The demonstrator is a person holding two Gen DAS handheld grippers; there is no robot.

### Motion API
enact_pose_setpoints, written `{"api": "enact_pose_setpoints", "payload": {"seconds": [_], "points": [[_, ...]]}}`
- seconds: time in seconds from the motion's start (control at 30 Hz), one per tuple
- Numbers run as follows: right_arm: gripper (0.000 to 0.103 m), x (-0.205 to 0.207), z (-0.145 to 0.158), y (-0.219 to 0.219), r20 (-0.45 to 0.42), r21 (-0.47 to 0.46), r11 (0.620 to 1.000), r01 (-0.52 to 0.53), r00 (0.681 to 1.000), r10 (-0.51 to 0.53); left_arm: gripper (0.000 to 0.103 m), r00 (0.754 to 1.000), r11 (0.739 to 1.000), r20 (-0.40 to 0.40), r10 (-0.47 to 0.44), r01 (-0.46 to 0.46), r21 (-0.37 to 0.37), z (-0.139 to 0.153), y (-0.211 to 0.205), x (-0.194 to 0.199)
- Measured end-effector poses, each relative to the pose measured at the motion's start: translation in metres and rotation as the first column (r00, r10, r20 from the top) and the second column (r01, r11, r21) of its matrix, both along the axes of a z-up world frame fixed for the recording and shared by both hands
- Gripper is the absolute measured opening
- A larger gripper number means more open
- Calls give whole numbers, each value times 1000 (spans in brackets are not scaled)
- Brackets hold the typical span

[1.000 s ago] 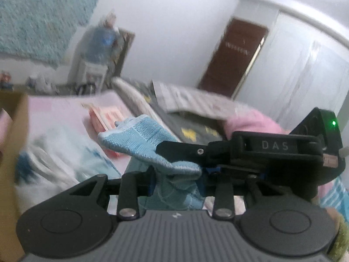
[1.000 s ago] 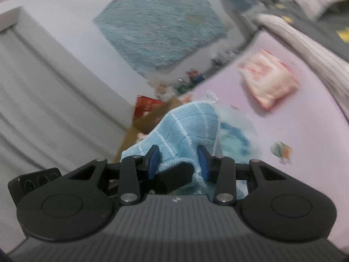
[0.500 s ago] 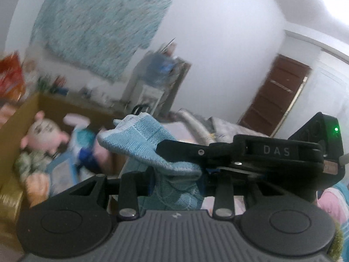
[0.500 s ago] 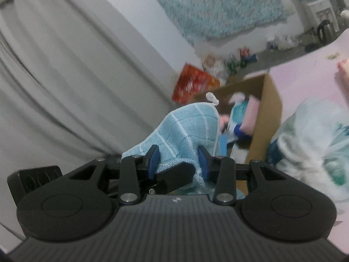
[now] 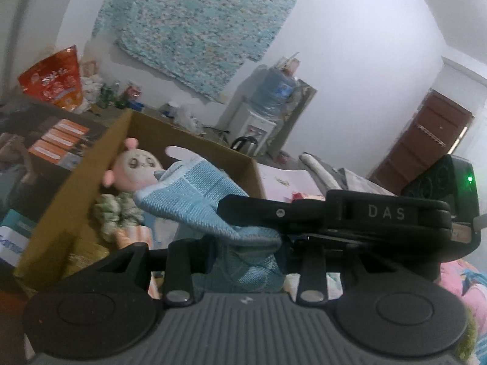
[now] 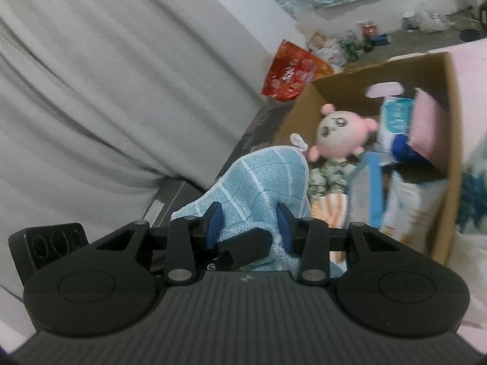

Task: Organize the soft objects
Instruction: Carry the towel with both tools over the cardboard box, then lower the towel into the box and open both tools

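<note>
A light blue knitted towel [image 5: 194, 200] is held between both grippers, above the near edge of an open cardboard box [image 5: 91, 164]. My left gripper [image 5: 243, 255] is shut on the towel. My right gripper [image 6: 248, 228] is shut on the same towel [image 6: 261, 179]; its body crosses the left wrist view [image 5: 334, 213]. The box [image 6: 453, 140] holds a pink-faced plush doll [image 6: 341, 133], a pink and blue soft item [image 6: 420, 127] and other soft things.
A red snack bag [image 5: 54, 82] and clutter sit behind the box. A water dispenser [image 5: 261, 112] stands by the wall, a brown door [image 5: 426, 146] at right. Grey curtains [image 6: 106, 76] hang at left. Pink bedding [image 6: 474, 70] lies right of the box.
Both grippers have swung left with the towel, from over the pink bed to over the cardboard box, which now fills the views. The grip on the towel is unchanged.
</note>
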State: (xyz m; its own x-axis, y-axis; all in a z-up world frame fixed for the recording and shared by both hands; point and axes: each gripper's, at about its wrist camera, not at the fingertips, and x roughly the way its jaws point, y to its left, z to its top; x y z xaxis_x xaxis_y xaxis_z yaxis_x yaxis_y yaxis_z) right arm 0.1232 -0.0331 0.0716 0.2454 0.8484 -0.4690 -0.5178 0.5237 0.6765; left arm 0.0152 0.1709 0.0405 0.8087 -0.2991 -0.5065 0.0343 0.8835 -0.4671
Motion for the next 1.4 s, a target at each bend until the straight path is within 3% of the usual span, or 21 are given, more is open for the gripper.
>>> {"api": "enact_pose_setpoints", "payload": {"seconds": [0.13,0.2,0.37,0.47,0.6,0.77,1.03,1.1,1.17,1.3,1.4], "points": [[39,18,-21,19,-91,-15,998,-68,994,66,44,996,1000,-85,26,-24,19,-11,12,6],[39,28,-39,28,-163,-49,993,-109,982,100,61,987,998,-153,44,-36,56,-22,15,8],[39,38,-72,38,-305,-111,979,-173,943,132,71,974,988,-214,79,-48,146,-31,17,-2],[39,46,-82,48,-334,-144,968,-204,931,147,79,976,988,-197,93,-66,140,-25,27,-13],[40,58,-104,60,-371,-195,948,-251,914,166,81,979,989,-180,98,-76,123,-19,35,-24],[40,56,-110,68,-364,-260,922,-288,914,182,85,983,986,-121,136,-123,115,-13,47,-30],[40,66,-65,53,-247,-99,975,-200,954,171,85,976,973,-19,219,-217,84,-3,67,-55],[38,66,-65,60,-262,-59,970,-236,941,213,85,970,966,4,245,-244,82,-2,72,-62],[37,64,-73,75,-293,-76,955,-286,922,253,85,961,958,22,276,-277,75,-1,78,-68],[37,64,-110,105,-421,-190,904,-382,864,277,85,942,941,27,334,-335,49,-4,92,-78],[33,65,-132,120,-468,-269,865,-423,842,267,85,936,935,9,352,-352,36,-7,99,-80]]}}
